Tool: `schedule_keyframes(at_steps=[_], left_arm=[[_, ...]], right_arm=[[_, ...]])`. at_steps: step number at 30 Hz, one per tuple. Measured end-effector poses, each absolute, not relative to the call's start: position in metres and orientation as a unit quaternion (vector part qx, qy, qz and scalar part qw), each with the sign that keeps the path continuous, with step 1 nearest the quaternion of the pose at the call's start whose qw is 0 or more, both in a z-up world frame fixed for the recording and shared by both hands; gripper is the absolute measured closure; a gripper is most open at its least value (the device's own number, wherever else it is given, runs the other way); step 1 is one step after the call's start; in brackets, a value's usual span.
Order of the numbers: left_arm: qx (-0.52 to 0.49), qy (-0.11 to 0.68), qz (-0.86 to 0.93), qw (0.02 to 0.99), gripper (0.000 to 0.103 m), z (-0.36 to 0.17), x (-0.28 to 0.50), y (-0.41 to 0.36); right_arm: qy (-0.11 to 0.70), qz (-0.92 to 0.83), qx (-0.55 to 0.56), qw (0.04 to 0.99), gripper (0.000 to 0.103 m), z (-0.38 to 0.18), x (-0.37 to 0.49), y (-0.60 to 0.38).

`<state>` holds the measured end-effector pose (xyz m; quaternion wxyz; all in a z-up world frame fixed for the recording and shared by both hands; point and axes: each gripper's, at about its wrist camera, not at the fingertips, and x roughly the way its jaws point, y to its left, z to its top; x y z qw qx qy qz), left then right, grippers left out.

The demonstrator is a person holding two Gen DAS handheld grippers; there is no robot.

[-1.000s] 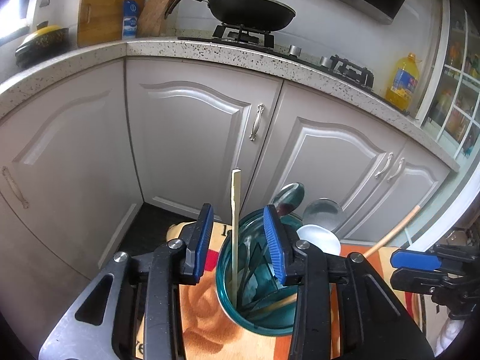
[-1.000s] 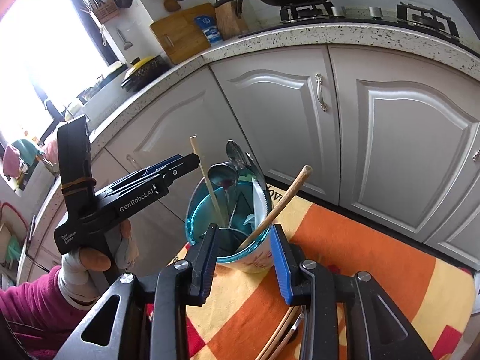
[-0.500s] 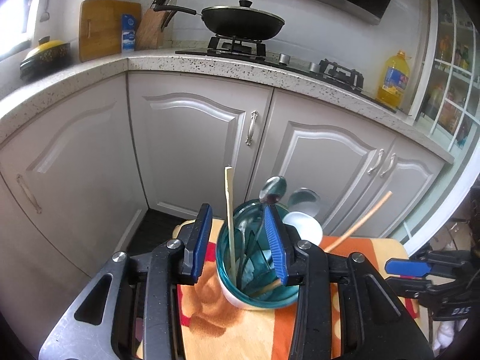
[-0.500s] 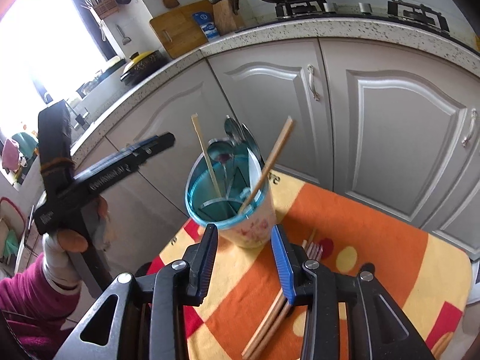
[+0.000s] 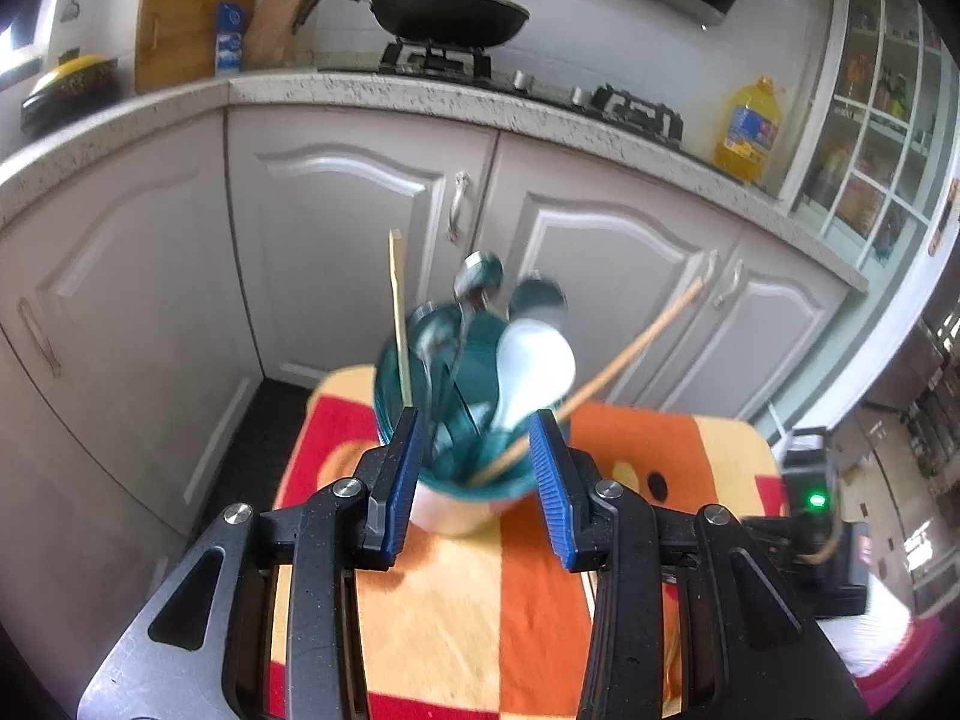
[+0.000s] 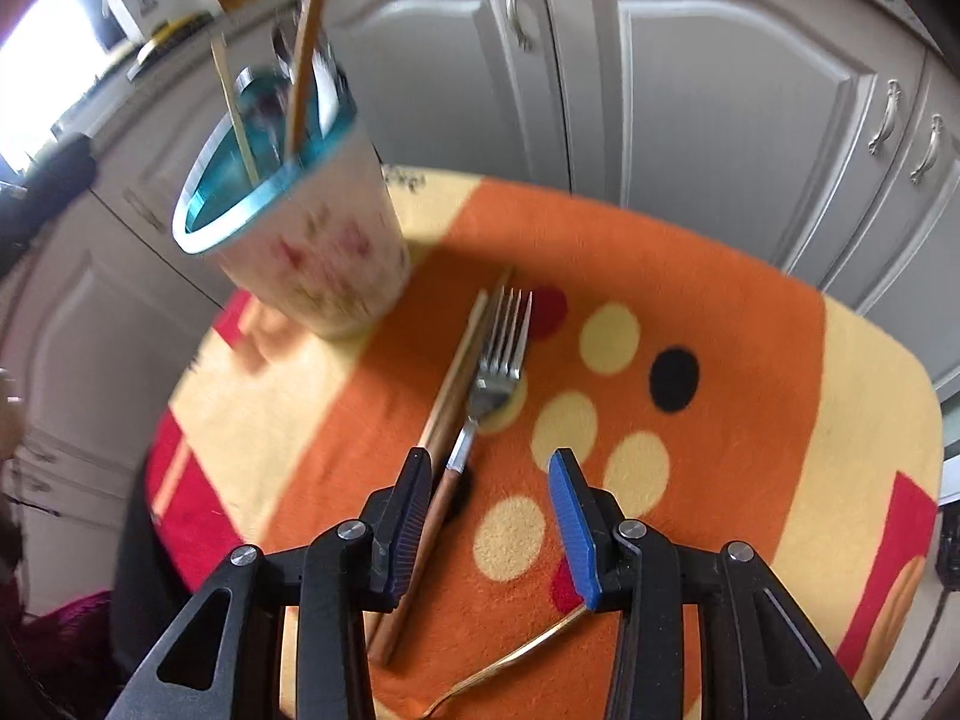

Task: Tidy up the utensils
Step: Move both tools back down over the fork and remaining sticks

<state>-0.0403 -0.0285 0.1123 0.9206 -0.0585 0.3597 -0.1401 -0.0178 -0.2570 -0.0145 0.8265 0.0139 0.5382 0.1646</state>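
Observation:
A flowered cup with a teal inside stands on the orange cloth. It holds metal spoons, a white spoon, a flat bamboo stick and a long wooden chopstick. My left gripper is open just short of the cup, its pads off the wall. My right gripper points down, open, over a silver fork and a pair of brown chopsticks lying on the cloth. The fork's handle runs near the left finger; no pad presses on it. The cup is up left.
A thin gold utensil handle lies under the right gripper. Grey cabinet doors stand close behind the small table. The counter above carries a wok, an oil bottle and a cutting board. The cloth's edges drop off all round.
The right gripper has sunk and tipped down from the cup toward the fork and chopsticks on the cloth. The left gripper has drawn back, so the cup sits farther ahead of its fingers.

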Motion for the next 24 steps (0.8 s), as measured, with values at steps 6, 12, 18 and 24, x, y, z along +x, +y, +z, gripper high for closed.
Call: schedule_keyframes(at_steps=[6, 12, 18, 24], left_arm=[[-0.052, 0.382, -0.148, 0.911, 0.067, 0.095, -0.046, -0.038], [-0.046, 0.391, -0.156, 0.906, 0.067, 0.085, -0.048, -0.044], [-0.041, 0.401, -0.167, 0.900, 0.067, 0.078, -0.051, -0.049], [-0.034, 0.418, -0.184, 0.889, 0.067, 0.067, -0.056, -0.066]], right_arm=[[0.554, 0.164, -0.002, 0.816, 0.063, -0.039, -0.011, -0.236], [0.551, 0.153, -0.033, 0.820, 0.064, -0.049, -0.008, -0.222], [0.548, 0.137, -0.019, 0.825, 0.064, -0.047, -0.014, -0.241], [0.552, 0.141, 0.044, 0.821, 0.063, -0.046, -0.029, -0.279]])
